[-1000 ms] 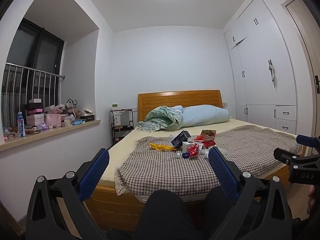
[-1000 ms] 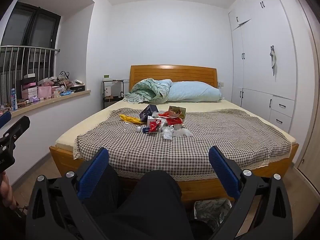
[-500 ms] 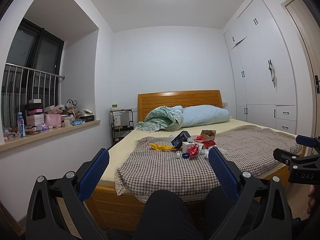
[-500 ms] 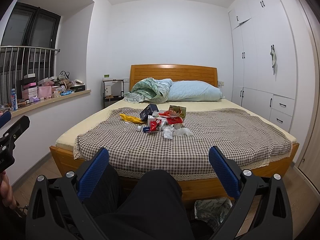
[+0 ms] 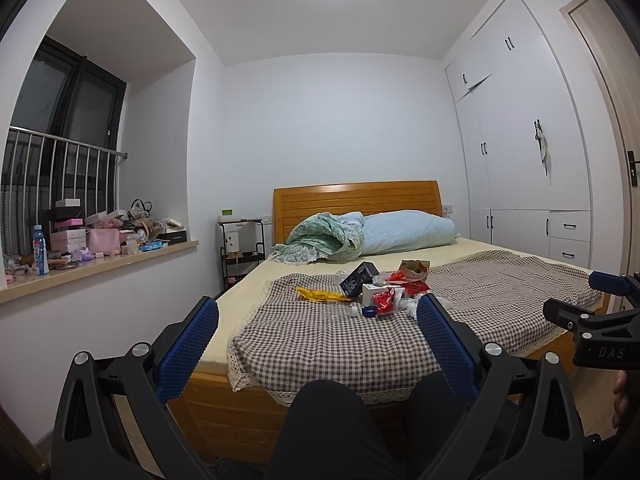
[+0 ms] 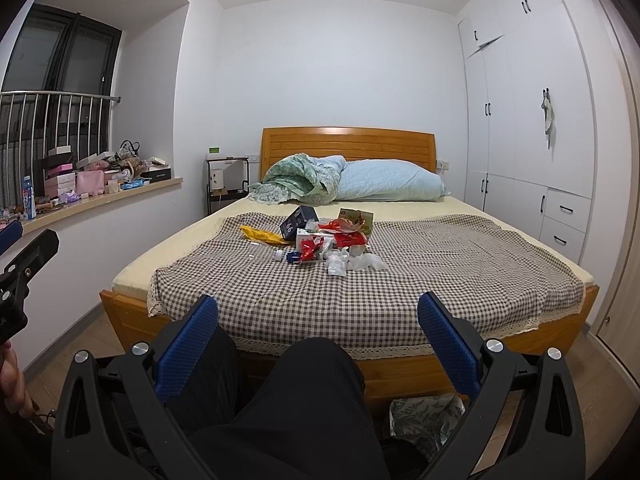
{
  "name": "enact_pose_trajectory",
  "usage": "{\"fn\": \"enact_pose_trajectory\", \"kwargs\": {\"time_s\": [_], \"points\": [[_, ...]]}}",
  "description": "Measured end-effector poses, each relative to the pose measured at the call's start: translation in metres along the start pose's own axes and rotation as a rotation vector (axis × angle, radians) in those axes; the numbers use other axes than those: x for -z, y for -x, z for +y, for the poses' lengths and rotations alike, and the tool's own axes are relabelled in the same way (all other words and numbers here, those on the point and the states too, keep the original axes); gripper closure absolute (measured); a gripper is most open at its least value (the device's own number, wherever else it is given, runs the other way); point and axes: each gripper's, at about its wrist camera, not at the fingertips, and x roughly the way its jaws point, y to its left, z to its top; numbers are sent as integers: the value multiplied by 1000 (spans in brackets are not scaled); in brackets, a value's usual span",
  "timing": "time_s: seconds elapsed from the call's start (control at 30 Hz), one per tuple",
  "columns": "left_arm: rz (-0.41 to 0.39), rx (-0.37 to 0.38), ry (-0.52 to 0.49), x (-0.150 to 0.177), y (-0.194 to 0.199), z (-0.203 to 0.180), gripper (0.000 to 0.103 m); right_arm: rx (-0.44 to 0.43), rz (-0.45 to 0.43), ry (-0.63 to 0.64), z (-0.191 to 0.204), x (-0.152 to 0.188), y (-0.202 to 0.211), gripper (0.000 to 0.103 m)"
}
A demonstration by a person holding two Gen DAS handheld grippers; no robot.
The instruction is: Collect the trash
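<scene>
left gripper (image 5: pixel 318 320) spread wide, blue pads apart, nothing between them; held low above the person's dark-trousered knee (image 5: pixel 328 412), facing the bed (image 5: pixel 240 420) from its foot. right gripper (image 6: pixel 318 320) likewise spread and empty, held over the lap, well apart from the bed. trash pile (image 6: pixel 324 240) lies on the checked cloth (image 6: pixel 440 280) near the middle of the mattress, toward the headboard side: dark blue carton (image 6: pixel 298 222) tilted at the rear, yellow wrapper (image 6: pixel 260 235) to its left, red wrappers (image 6: pixel 344 236), a small white box (image 6: pixel 306 236), a blue bottle cap (image 6: pixel 293 257), and crumpled clear plastic (image 6: pixel 356 262) at the near right edge of the pile. items touch or overlap one another; exact contents of the smaller pieces cannot be made out. rolled green quilt (image 6: pixel 300 180) and pale blue pillow (image 6: pixel 388 182) lie against the wooden headboard (image 6: pixel 348 144). patterned bag (image 6: pixel 428 416) sits on the floor at the foot of the bed, below the right gripper's right finger. cluttered window sill (image 5: pixel 100 268) to the left; white wardrobe (image 5: pixel 520 140) to the right.
</scene>
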Motion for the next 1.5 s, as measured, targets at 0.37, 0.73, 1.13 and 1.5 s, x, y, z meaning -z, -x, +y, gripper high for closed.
{"fn": "enact_pose_trajectory", "kwargs": {"time_s": [0.37,0.73,1.13,1.5], "points": [[-3,0,0,0,1,1,7,0,1,-1,0,0,0,7],[-1,1,1,0,0,2,7,0,7,-2,0,0,0,7],[1,-7,-4,-1,-3,1,7,5,8,-3,1,-1,-1,7],[4,-44,5,2,-23,7,7,27,10,-11,-5,-8,-15,7]]}}
